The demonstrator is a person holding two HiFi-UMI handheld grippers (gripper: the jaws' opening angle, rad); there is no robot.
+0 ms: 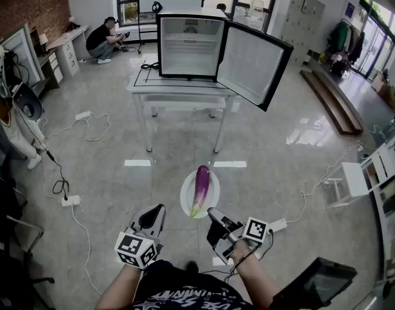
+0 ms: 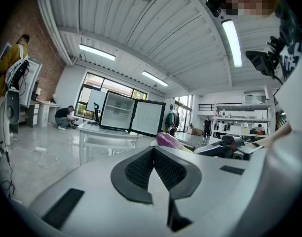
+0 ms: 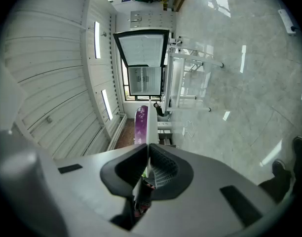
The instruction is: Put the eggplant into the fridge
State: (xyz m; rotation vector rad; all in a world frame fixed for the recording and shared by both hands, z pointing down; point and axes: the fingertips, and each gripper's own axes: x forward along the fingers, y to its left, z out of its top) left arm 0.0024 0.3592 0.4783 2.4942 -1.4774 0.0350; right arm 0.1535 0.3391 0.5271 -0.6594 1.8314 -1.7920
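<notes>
We are at the carrying step: the eggplant [image 1: 202, 187] lies lengthwise on a white plate [image 1: 186, 200], and the right gripper [image 1: 213, 213] is clamped on the plate's near rim, so the vegetable rides just ahead of its jaws and slightly to their left. In the right gripper view the thin plate edge [image 3: 148, 127] runs straight out from between the closed jaws, with the purple eggplant [image 3: 140, 122] beyond. The left gripper [image 1: 155, 212] has its jaws together on nothing and hangs just left of the plate, not touching it. The fridge [image 1: 188, 44] stands on a white table [image 1: 178, 86] well ahead of both claws, its door [image 1: 255, 63] swung open to the right. Next, we judge, we must walk forward keeping the plate level, then lift it to shelf height. Both forearms are held low and close to the body, the claws pointing forward toward the fridge.
</notes>
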